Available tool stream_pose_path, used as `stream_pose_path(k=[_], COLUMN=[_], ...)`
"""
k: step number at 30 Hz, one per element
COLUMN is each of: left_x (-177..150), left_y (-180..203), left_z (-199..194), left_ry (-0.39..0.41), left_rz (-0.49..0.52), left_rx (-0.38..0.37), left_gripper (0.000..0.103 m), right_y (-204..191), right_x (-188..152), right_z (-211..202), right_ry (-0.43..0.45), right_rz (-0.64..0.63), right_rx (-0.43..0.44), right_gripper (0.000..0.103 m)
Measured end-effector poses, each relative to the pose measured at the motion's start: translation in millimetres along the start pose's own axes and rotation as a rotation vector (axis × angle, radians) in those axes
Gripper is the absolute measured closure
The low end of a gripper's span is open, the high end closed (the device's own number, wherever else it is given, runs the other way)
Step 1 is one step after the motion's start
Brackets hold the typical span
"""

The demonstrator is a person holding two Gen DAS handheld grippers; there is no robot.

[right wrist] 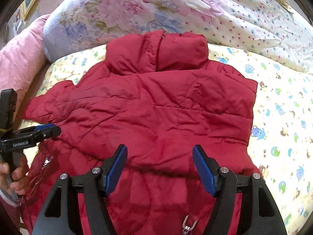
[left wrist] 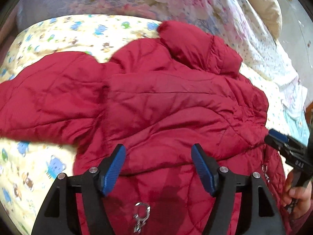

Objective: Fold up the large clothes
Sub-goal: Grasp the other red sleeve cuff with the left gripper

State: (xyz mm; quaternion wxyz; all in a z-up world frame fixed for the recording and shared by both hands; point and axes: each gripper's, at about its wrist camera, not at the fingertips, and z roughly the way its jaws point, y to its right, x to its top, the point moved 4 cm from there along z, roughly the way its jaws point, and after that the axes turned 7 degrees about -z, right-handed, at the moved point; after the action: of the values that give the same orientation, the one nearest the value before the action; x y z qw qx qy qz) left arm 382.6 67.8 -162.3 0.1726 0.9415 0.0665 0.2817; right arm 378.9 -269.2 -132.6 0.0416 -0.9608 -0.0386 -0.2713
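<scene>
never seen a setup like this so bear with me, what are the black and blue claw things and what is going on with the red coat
Those claws are hand-held grippers, one in each of a person's hands, each carrying a camera that looks out between its two fingers. One picture comes from the left gripper, the other from the right gripper. Both are open and hold nothing. Each gripper also shows at the edge of the other's picture, with the hand gripping its handle. A red puffer jacket lies spread on a cartoon-print sheet, collar away from the cameras, with a floral quilt bunched behind it.
</scene>
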Motion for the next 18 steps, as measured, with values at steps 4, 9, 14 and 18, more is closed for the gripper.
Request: stream_pose_path(k=[4,9,14,18], left_x=[-4.9,-16.1,-20.8,-22.2], left_y=[-28.0,-68.2,-108.7,-151.0], left_z=[-21.6,-45.0,-61.4,-77.2], left_ry=[0.038,0.069,0.079,0.109], left_rz=[-0.083,-0.194,-0.284,-0.389], left_rx=[0.024,0.047,0.077,0.116], left_gripper=[0.026,0.024,0.021,0.019], right_y=[-11.3,-20.9,-26.2,-30.7], right_x=[-5.8,-9.7,-9.5,-12.9], right_z=[-12.1,-24.4,-34.7,-44.4], right_ry=[0.005,0.011,0.021,0.036], right_rz=[0.007,-0.007,-0.021,-0.021], right_rx=[0.035,0.059,0.065,0.076], right_gripper=[0.032,0.032,0.032,0.032])
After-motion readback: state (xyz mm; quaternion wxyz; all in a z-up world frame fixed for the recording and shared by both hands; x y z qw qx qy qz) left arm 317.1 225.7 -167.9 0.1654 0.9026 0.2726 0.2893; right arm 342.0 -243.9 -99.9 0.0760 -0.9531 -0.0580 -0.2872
